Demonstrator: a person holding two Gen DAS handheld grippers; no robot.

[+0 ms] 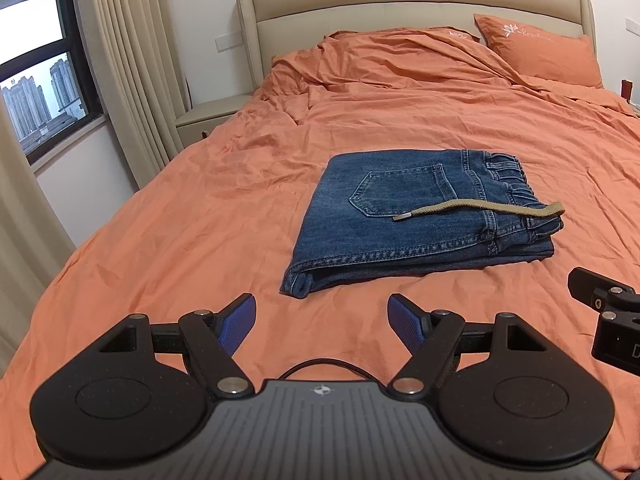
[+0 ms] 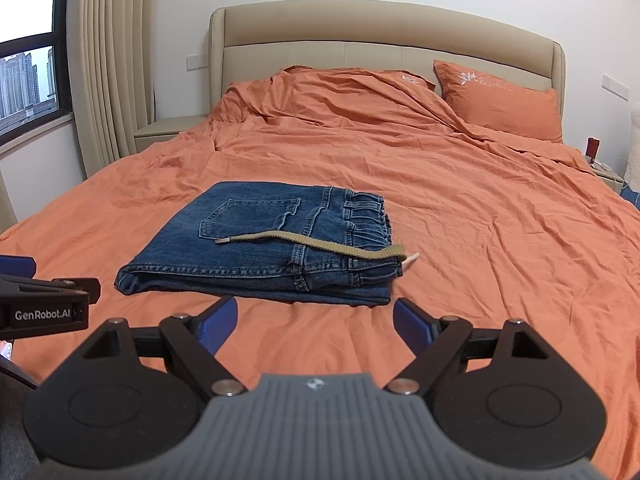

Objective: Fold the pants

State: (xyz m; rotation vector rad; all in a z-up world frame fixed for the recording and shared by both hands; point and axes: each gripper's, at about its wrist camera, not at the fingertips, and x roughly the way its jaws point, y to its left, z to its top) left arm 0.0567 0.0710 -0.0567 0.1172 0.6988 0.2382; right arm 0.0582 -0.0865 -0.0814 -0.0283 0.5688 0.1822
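Pants (image 1: 404, 216) of blue denim lie folded into a compact, layered rectangle on the orange bedspread (image 1: 200, 240), roughly mid-bed and toward the near half. Back pocket faces up. Elastic waistband (image 1: 508, 176) sits at the right end of the stack; the fold edge sits at the left. A tan drawstring (image 1: 480, 210) with a metal tip lies loose across the top, running from the pocket area to the right edge of the waistband. In the right wrist view the same stack (image 2: 256, 248) shows stacked layers along its near edge, and the drawstring (image 2: 312, 242) crosses it in the same manner.

Left gripper (image 1: 322, 318) hovers just near of the stack's left corner, blue pads spread wide apart, nothing between them. Right gripper (image 2: 314, 320) is positioned just near of the stack's near edge, likewise spread wide and holding nothing. Neither touches the denim.

Bedspread is wrinkled throughout. An orange pillow (image 1: 540, 50) rests at the far right against a beige padded headboard (image 1: 400, 4). A beige nightstand (image 1: 208, 114) stands at the far left, beside cream curtains (image 1: 128, 60) and a dark-framed window (image 1: 44, 80).
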